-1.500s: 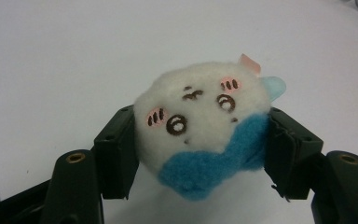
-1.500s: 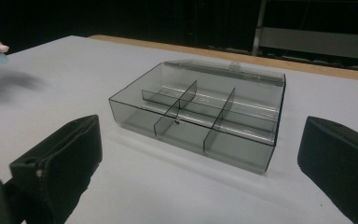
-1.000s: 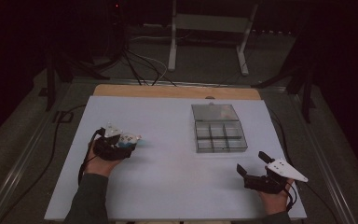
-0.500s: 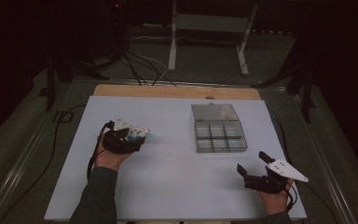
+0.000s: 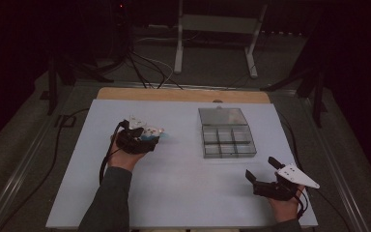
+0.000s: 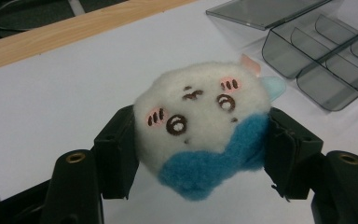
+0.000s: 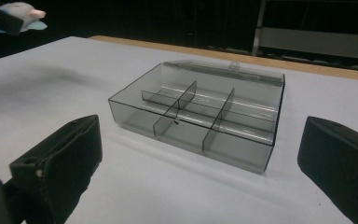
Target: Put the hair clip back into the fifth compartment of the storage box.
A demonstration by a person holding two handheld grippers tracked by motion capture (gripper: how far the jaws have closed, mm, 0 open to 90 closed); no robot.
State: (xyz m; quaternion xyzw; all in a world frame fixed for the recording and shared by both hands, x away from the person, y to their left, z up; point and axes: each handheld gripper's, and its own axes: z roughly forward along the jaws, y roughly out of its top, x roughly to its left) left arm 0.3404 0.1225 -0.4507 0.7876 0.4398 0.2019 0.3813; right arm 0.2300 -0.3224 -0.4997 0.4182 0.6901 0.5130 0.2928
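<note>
Left gripper clamped on the plush toy, held above the white table left of the compartment box, right gripper wide open, empty; risk: soft plush slipping free.

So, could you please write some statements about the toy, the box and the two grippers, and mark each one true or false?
1. The left gripper holds a white and blue plush toy between its jaws. True.
2. The plush toy lies inside the box. False: it is held in the left gripper above the table, apart from the box.
3. The box has clear grey walls and dividers inside. True.
4. The lid of the box is closed. False: it is open and lies flat behind the compartments.
5. The right gripper grips the box. False: its jaws are open and empty, apart from the box.
</note>
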